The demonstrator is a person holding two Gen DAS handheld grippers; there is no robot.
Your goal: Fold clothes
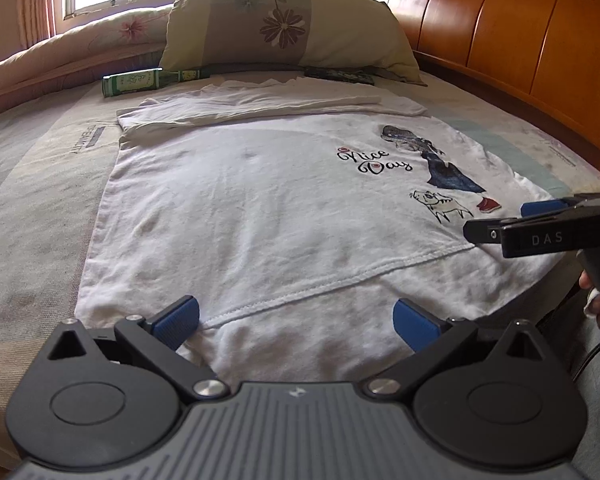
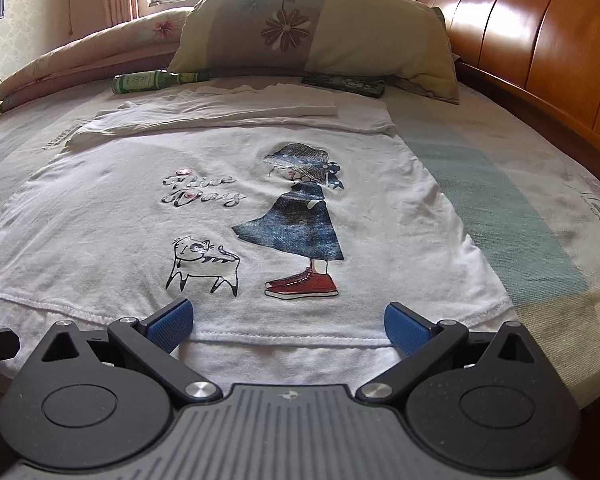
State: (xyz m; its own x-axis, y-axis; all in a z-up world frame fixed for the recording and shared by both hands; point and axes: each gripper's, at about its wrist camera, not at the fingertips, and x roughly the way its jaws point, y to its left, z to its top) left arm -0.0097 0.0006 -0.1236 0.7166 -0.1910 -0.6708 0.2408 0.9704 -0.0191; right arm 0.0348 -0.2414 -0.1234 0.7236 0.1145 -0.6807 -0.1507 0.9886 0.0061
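White t-shirt (image 1: 236,208) flat on bed (image 1: 28,184), print side up, far edge folded over near pillow (image 1: 288,24). Left gripper (image 1: 296,320) spread wide, poised at near hem, left portion. Right gripper (image 2: 288,326) spread too, at same hem just below printed girl and cat. Neither pinching cloth. Green bottle (image 1: 140,80) beyond shirt.

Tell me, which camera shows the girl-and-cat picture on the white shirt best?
The right wrist view: the print sits central, large and whole on the T-shirt. The left wrist view shows it small, off to the right and slanted.
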